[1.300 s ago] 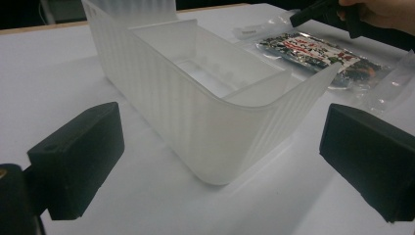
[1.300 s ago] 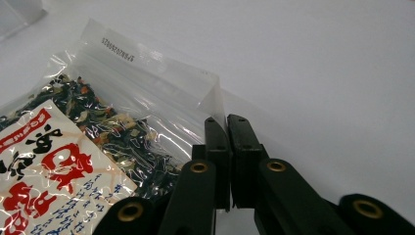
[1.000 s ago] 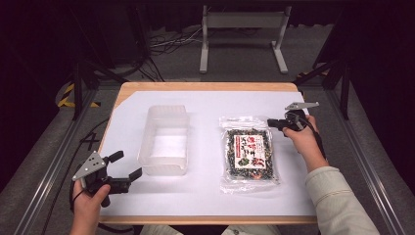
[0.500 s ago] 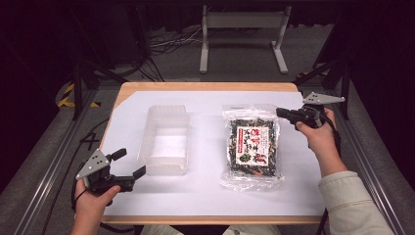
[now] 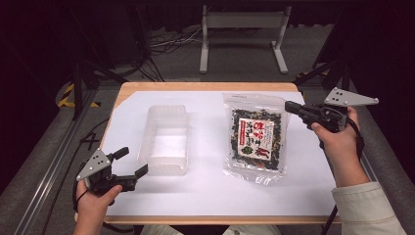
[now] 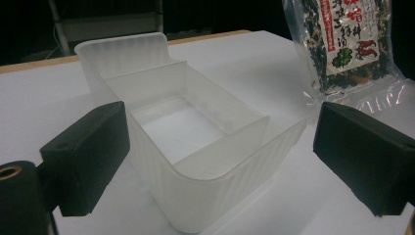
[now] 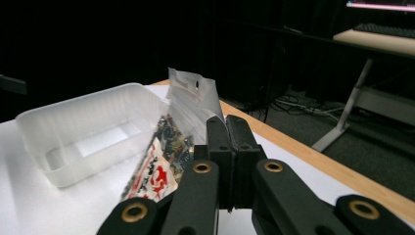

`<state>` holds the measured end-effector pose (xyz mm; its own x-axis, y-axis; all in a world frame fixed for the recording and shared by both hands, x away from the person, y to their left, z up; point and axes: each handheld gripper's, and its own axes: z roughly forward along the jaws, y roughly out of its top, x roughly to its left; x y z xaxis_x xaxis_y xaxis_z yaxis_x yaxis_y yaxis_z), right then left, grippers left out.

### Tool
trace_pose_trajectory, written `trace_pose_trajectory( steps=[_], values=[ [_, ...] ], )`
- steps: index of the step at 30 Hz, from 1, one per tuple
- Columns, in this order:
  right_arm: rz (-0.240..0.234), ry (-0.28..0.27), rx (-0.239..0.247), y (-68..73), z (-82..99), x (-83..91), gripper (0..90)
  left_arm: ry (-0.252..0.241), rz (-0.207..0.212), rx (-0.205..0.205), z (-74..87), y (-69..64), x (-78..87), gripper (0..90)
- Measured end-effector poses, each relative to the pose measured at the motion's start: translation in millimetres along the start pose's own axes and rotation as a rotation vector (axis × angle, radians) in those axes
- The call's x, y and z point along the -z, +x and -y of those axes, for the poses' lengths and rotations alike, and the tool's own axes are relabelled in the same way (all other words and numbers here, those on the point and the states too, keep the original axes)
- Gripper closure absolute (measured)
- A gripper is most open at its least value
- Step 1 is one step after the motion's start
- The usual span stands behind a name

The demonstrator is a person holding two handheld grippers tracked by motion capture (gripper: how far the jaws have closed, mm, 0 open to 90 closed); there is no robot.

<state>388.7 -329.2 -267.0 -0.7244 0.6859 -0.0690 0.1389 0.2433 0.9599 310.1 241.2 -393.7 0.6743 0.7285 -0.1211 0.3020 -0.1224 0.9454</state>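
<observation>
Wooden table (image 5: 205,87) under a white sheet (image 5: 210,191) that covers nearly all of it, bare wood showing along the far rim at 12 o'clock.

Clear plastic bin (image 5: 165,139) left of centre, toward 9 o'clock on the sheet, upright, long axis running near to far, open top. Divided inside by two cross walls, as seen in the left gripper view (image 6: 195,147); middle compartment bare, white sheet visible through its floor.

Clear packet of dark dried food (image 5: 256,136) with a red-and-white label, right of centre toward 3 o'clock, well apart from the bin. Mostly flat on the sheet, label up, far right corner lifted at about 1 o'clock of the packet. In the right gripper view (image 7: 186,103), the packet's top edge with its hang hole raised above the table.

Right gripper (image 5: 292,107) at 2 o'clock of the table, held in the right hand (image 5: 337,142), pointing left at the packet's far right corner. Jaws pressed together in its own view (image 7: 228,128), clamped on the packet's edge.

Left gripper (image 5: 131,162) at 7 o'clock, in the left hand (image 5: 95,198), just beside the bin's near left corner, not touching. Jaws spread wide and holding nothing, the bin framed between them (image 6: 220,161).
</observation>
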Motion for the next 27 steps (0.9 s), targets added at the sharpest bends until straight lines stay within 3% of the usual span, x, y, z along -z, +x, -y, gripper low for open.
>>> trace_pose_trajectory(
  steps=[12, 27],
  values=[
    [-0.029, -0.074, 0.071, 24.5, -21.7, 19.9, 90.0, -0.006, 0.009, -0.002, -3.2, -4.8, -4.2, 8.1],
    [-0.081, -0.119, 0.110, 47.5, -50.5, 12.1, 90.0, -0.019, 0.073, -0.056, -31.9, -22.6, -26.3, 7.9]
  ],
)
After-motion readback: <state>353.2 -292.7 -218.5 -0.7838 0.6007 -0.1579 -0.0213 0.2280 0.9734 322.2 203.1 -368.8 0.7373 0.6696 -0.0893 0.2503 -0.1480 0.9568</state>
